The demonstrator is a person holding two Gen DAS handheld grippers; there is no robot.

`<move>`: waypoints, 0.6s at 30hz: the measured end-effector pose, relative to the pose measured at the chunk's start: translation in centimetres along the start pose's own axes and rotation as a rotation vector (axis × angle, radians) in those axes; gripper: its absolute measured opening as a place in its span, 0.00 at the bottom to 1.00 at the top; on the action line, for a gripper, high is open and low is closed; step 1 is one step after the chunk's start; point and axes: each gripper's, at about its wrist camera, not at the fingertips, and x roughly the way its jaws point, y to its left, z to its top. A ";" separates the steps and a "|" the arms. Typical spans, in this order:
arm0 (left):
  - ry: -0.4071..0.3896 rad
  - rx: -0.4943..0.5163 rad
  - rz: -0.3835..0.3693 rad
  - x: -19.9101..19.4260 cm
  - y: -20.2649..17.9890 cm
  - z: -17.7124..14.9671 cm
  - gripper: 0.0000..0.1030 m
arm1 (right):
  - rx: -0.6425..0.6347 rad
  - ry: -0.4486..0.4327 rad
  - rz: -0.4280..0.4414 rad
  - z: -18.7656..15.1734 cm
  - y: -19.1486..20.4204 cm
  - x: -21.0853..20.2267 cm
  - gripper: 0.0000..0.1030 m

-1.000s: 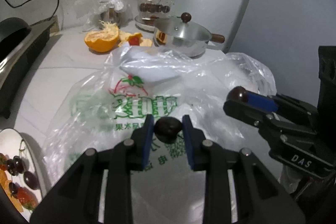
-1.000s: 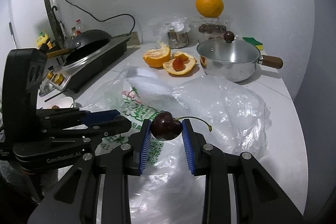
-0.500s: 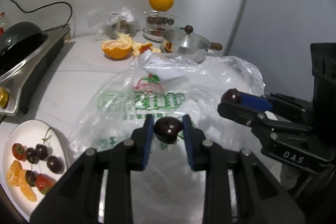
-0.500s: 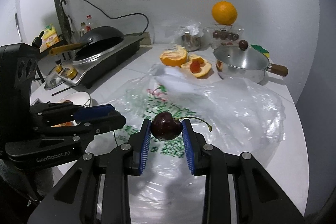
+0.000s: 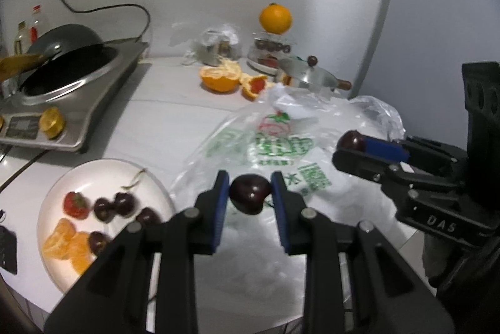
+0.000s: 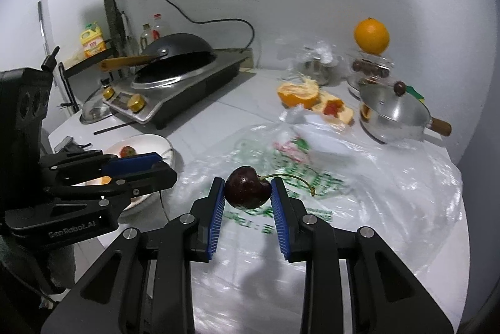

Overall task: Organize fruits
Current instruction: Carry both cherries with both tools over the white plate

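While each claw (image 5: 250, 190) (image 6: 247, 190) keeps pinching a cherry (image 5: 249, 198) (image 6: 247, 192), the plate (image 5: 103, 169) has come fully into view.

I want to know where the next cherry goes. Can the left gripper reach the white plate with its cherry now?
Probably yes. The left gripper, shut on a cherry, hangs just right of the white plate. Nothing stands between them, and bare plate shows beside the fruit already there.

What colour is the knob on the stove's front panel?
Gold, a brassy yellow. The knob on the stove shows best in the left wrist view.
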 end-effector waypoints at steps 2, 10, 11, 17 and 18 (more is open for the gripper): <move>-0.007 -0.008 0.009 -0.6 0.9 -0.3 0.28 | -0.016 -0.002 0.005 0.2 1.1 0.1 0.31; -0.027 -0.070 0.020 -2.7 4.9 -1.9 0.28 | -0.062 0.016 0.016 0.9 5.3 1.3 0.31; -0.028 -0.077 0.023 -2.9 5.3 -2.2 0.28 | -0.067 0.021 0.018 1.0 5.6 1.5 0.31; -0.022 -0.116 0.054 -3.9 8.1 -4.1 0.28 | -0.097 0.044 0.036 1.0 8.3 2.9 0.31; -0.020 -0.120 0.061 -4.0 8.5 -4.4 0.28 | -0.100 0.049 0.039 1.0 8.6 3.2 0.31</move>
